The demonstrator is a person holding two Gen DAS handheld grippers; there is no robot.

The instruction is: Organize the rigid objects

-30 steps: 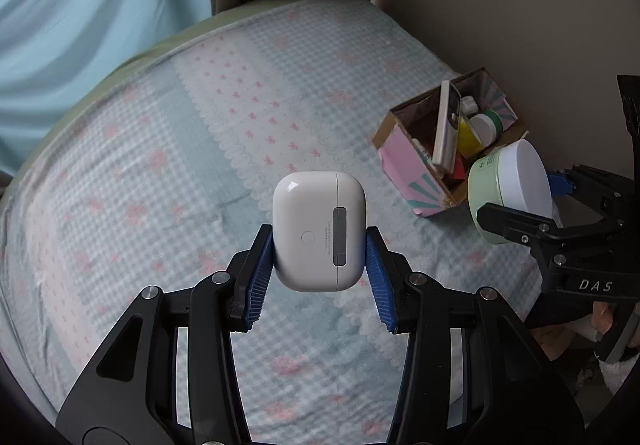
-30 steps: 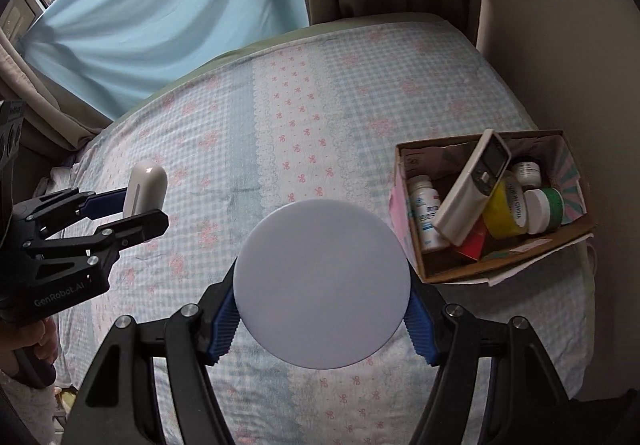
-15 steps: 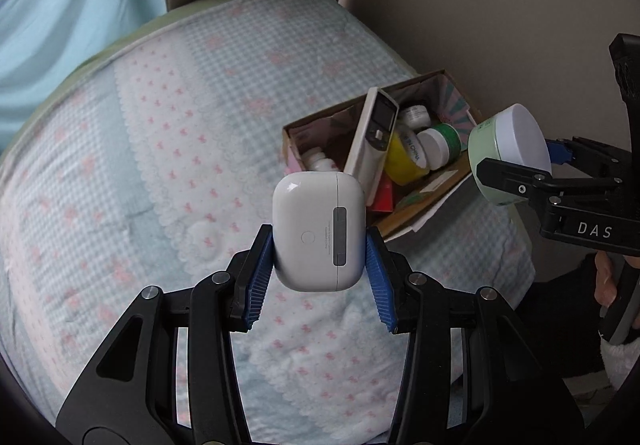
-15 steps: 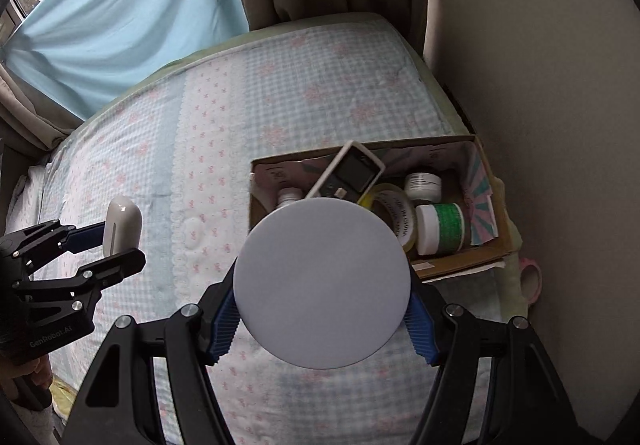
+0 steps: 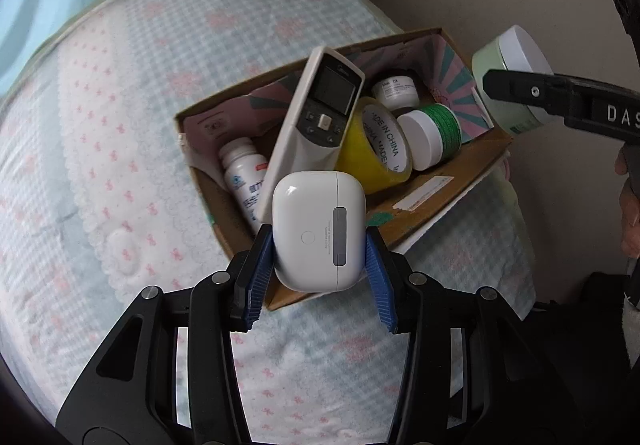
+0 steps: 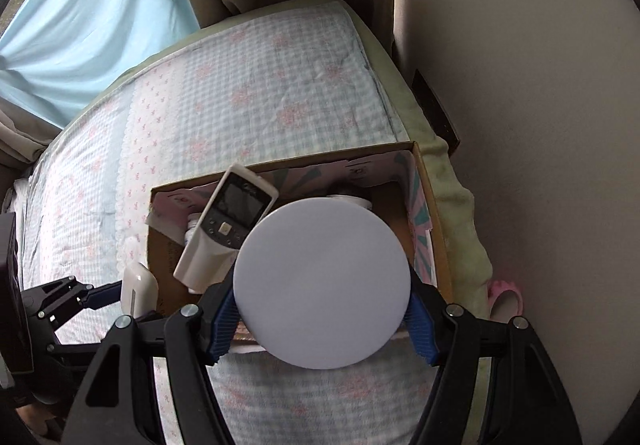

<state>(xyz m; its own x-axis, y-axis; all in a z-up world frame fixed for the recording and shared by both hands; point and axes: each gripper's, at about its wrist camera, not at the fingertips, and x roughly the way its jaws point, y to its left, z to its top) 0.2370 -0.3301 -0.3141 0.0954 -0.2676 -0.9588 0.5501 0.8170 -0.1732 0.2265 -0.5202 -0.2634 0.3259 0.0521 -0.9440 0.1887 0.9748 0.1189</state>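
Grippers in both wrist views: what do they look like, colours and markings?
Both are black plastic linkage frames with silver screws. The left gripper and right gripper carry blue ribbed pads on their fingers. White lettering "DAS" shows on the right gripper's side. A bare hand grips its handle.

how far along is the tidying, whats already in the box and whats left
Done: the cardboard box on the bed already holds a white remote control, a yellow tape roll, a white pill bottle and two small white jars.

In hand: the left gripper clamps a white earbuds case; the right gripper clamps a pale green jar with a white lid, both at the box.

Left: releasing both inside.
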